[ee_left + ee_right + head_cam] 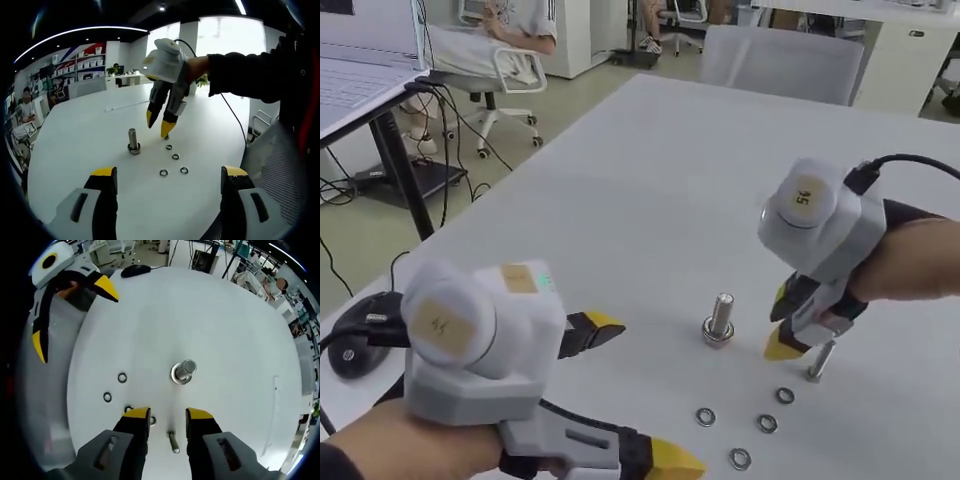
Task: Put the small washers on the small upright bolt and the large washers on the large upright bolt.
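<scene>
Hovering over the small silver upright bolt (pixel 172 441), the white right gripper (pixel 168 413) has jaws slightly parted, empty; its tan sticker (pixel 804 197) bears blurred digits. The left gripper (pixel 168 171) has jaws spread wide.

White table (pixel 650 180), what looks like a black mouse (pixel 358 342), laptop (pixel 355 75), grey chair (pixel 785 62)

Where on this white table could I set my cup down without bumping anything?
The far half of the table, beyond the large bolt, is bare up to the chair. Crowded: the near right, where loose washers lie beside the small bolt at the right claw, and the near left by the left claw and mouse.
</scene>
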`<state>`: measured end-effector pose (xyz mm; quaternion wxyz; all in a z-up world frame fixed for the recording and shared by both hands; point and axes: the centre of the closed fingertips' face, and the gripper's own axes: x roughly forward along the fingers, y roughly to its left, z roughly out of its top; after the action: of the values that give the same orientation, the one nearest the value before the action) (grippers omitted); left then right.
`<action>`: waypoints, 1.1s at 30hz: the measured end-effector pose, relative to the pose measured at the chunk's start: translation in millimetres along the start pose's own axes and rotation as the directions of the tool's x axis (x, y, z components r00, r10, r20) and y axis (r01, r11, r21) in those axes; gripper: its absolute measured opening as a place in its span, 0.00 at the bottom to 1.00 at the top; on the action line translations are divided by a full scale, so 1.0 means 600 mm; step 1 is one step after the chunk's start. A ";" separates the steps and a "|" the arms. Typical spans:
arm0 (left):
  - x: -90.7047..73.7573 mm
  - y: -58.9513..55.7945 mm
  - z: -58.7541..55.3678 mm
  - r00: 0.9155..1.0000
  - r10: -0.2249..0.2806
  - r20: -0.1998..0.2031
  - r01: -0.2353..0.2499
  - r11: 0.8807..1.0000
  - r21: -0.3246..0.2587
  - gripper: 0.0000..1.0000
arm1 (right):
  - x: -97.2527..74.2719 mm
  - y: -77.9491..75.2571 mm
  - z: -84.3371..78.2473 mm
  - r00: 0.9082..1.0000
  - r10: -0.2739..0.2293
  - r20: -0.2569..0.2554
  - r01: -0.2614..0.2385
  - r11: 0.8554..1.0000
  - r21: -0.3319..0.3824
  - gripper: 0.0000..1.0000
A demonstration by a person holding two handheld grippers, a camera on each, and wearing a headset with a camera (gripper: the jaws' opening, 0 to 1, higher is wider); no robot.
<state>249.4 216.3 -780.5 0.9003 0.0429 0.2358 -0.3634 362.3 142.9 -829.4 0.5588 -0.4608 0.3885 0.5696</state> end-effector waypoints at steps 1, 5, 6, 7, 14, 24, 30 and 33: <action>0.000 -0.001 0.001 1.000 -0.001 0.000 0.001 1.000 0.001 0.85 | 0.001 0.002 -0.002 1.000 0.000 -0.001 0.000 1.000 0.000 0.29; 0.000 -0.002 0.005 1.000 -0.004 0.005 0.004 1.000 0.009 0.85 | 0.003 0.008 -0.010 1.000 0.004 -0.007 -0.004 1.000 0.007 0.29; 0.001 -0.003 0.005 1.000 -0.005 0.004 0.005 1.000 0.010 0.85 | 0.003 0.010 -0.012 1.000 0.006 -0.008 -0.006 1.000 0.010 0.29; 0.001 -0.004 0.007 1.000 -0.007 0.005 0.007 1.000 0.013 0.85 | 0.005 0.013 -0.015 1.000 0.007 -0.010 -0.006 1.000 0.011 0.29; 0.005 -0.008 0.013 1.000 -0.018 0.004 0.018 0.999 0.026 0.85 | 0.010 0.025 -0.027 1.000 0.013 -0.018 -0.013 1.000 0.020 0.28; 0.010 -0.012 0.020 1.000 -0.028 0.005 0.028 0.999 0.038 0.85 | 0.022 0.036 -0.040 0.999 0.021 -0.029 -0.020 0.999 0.030 0.27; 0.010 -0.015 0.022 0.999 -0.036 0.004 0.036 0.999 0.040 0.85 | 0.032 0.040 -0.045 0.999 0.028 -0.038 -0.026 0.999 0.034 0.25; 0.011 -0.016 0.022 0.999 -0.042 0.001 0.042 0.998 0.040 0.85 | 0.038 0.041 -0.049 0.999 0.029 -0.042 -0.027 0.999 0.037 0.24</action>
<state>252.1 201.7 -770.9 0.8916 0.0555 0.2287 -0.3869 341.7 119.2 -861.0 0.5508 -0.4570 0.4169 0.5603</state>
